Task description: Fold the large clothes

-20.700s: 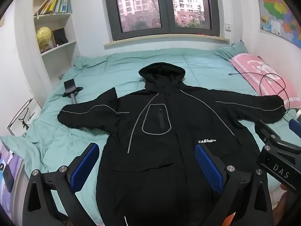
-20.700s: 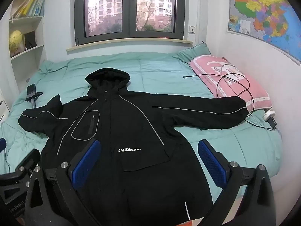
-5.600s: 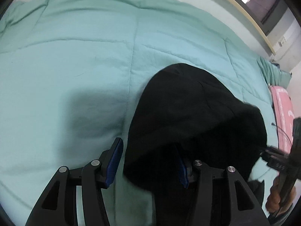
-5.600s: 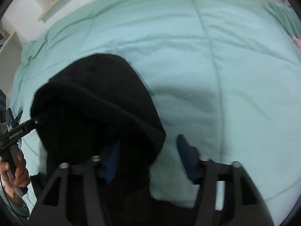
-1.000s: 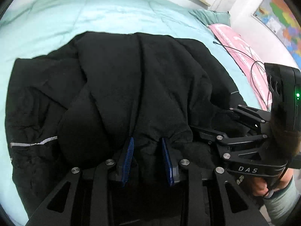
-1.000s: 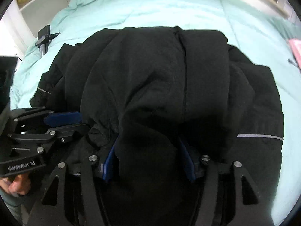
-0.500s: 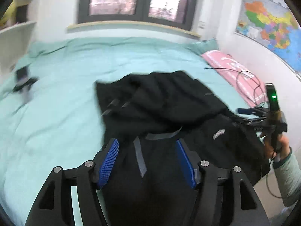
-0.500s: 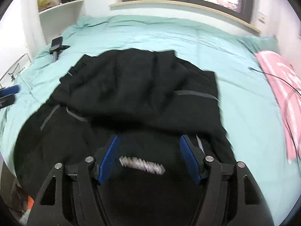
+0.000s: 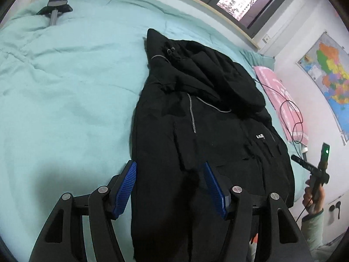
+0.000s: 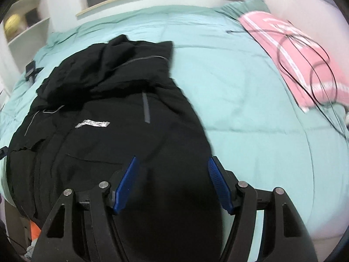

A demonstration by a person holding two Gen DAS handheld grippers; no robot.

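A large black hooded jacket [image 9: 196, 113] lies on the teal bedspread [image 9: 65, 87], sleeves and hood folded in over its chest, forming a long strip. It also shows in the right wrist view [image 10: 122, 113]. My left gripper [image 9: 170, 185] is open, its blue pads either side of the jacket's left lower edge, above the cloth. My right gripper [image 10: 172, 181] is open over the jacket's right lower edge. The right gripper's handle and the hand holding it show in the left wrist view [image 9: 316, 174].
A pink pillow [image 10: 294, 50] with a looped black cable [image 10: 316, 65] lies at the bed's right side. A phone on a stand [image 9: 55, 2] lies at the far left of the bed. A window and shelves stand beyond the bed [image 10: 250, 109].
One second ago both grippers held the folded hood on the jacket. They have let go, opened wide and pulled back toward the jacket's lower part, each near one side edge.
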